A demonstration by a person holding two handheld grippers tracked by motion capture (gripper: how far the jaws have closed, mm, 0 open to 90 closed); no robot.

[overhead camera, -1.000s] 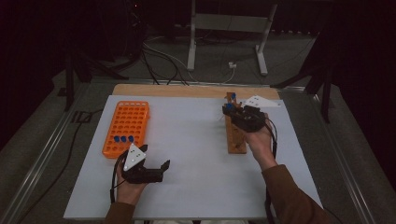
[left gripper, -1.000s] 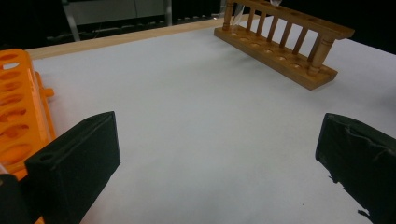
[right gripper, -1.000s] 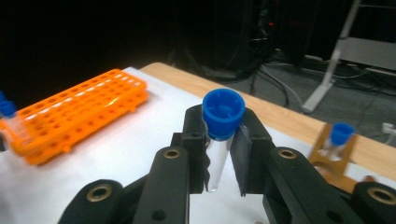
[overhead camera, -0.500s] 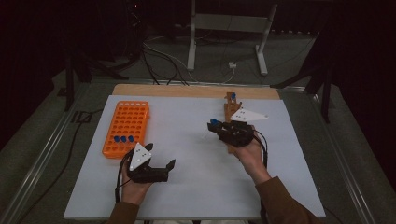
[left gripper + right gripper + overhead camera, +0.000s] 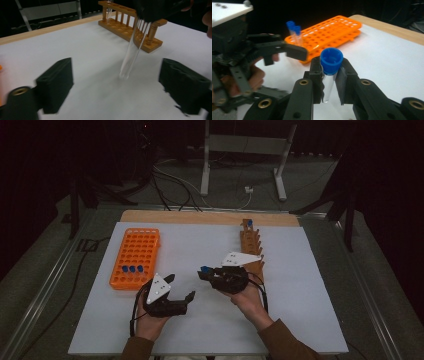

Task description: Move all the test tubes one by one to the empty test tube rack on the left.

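Tube (image 5: 329, 75) with blue cap now clamped in right tongs (image 5: 206, 272), carried off the wooden rack (image 5: 251, 247) to mid-surface (image 5: 300, 310), toward the left tongs (image 5: 181, 290). Left tongs empty, gaping yet just closing a little, tube tip hanging between them. Probably a handover next, bound for the orange rack (image 5: 136, 255).

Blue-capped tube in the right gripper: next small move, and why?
Probably carry it on toward the left gripper. The right gripper is shut on the blue-capped tube; the left gripper's jaws, just closing, flank its lower end without touching. The orange rack lies beyond.
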